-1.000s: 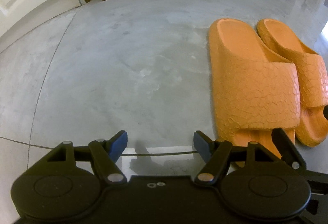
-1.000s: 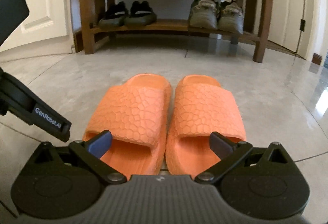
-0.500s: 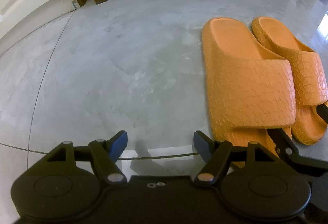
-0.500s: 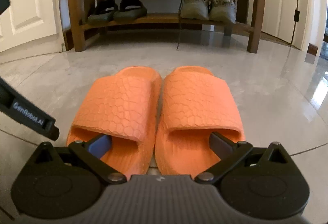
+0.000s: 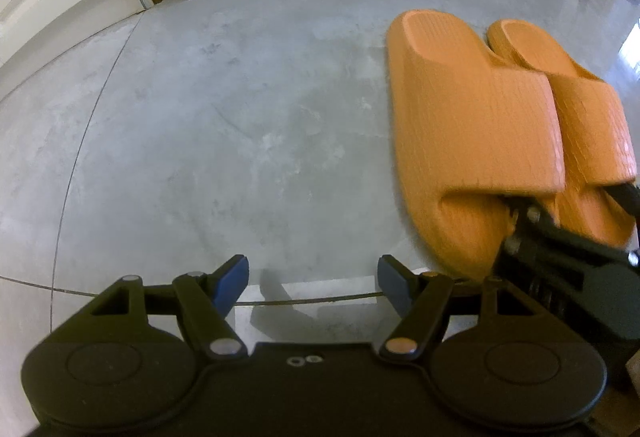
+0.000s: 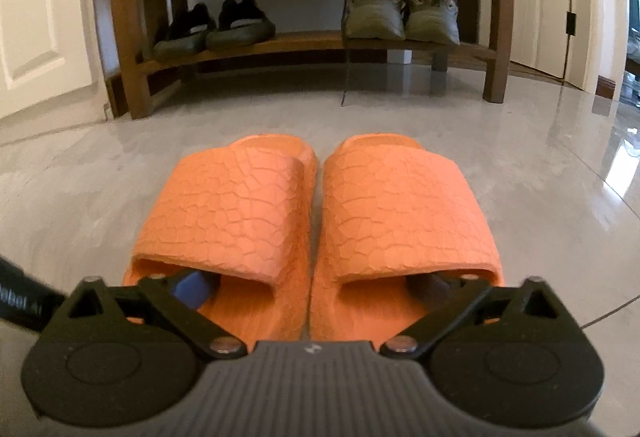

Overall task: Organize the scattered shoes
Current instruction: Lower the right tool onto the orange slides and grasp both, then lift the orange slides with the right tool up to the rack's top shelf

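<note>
The right gripper has slid one finger under each strap of the orange slides and its jaws are closing — not yet pinching; the left gripper hangs unclenched, empty.

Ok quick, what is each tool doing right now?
Left tool: open, holding nothing, over bare floor.
Right tool: closing, one finger under each orange slipper's strap, not pressing yet.
</note>
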Available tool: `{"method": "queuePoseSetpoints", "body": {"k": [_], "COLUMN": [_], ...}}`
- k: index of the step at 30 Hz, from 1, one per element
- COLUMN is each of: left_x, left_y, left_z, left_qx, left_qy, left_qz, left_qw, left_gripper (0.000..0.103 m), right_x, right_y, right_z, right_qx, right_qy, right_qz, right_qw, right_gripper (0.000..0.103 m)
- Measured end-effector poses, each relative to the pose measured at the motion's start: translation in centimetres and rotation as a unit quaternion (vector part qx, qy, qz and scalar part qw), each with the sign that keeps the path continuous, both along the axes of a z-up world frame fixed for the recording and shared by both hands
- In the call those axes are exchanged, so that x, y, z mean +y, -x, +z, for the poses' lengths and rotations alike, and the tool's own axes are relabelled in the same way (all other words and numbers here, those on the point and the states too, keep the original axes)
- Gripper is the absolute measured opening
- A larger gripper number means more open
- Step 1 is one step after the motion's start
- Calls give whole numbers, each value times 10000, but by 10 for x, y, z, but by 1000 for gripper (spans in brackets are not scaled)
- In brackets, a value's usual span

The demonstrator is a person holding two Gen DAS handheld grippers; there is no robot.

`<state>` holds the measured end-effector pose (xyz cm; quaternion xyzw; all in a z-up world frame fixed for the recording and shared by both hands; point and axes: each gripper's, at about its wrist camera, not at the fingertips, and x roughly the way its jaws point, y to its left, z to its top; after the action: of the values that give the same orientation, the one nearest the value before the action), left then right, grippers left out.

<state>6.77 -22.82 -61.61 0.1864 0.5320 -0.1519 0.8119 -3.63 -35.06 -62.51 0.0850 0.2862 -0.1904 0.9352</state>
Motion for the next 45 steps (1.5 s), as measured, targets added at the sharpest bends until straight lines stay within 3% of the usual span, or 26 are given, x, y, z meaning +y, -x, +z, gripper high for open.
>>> {"method": "queuePoseSetpoints", "body": {"k": [4,7,11,15,37,45], "left_x": [1,0,0,-1,-5,-20], "left_y": [-1,-1,-2,-8,-20,-45], "left_z": [0,0,1,3,15,48], "left_qx": [10,15,8,13,-126,-482], "left_qy": [31,46,95,177,333,273], "left_qz": [2,5,8,83,247,169], "left_qw": [10000,10000,10000,9998,9991,9983], "left_gripper": [71,71,71,71,71,71], "right_x": [2,3,3,2,-3,-10], "right_y": [-1,1,2,0,11,9], "right_z": [5,9,17,28,65,105], "right_qx": [-95,-170,-236,-320,-728,-1076], "right_qy": [-39,-38,24,162,-129,9], "right_qz": [-149,-335,-427,-265,-103,-140], "right_qw": [9998,9993,9988,9990,9972,9941], "right_gripper": [54,42,36,33,32,32]}}
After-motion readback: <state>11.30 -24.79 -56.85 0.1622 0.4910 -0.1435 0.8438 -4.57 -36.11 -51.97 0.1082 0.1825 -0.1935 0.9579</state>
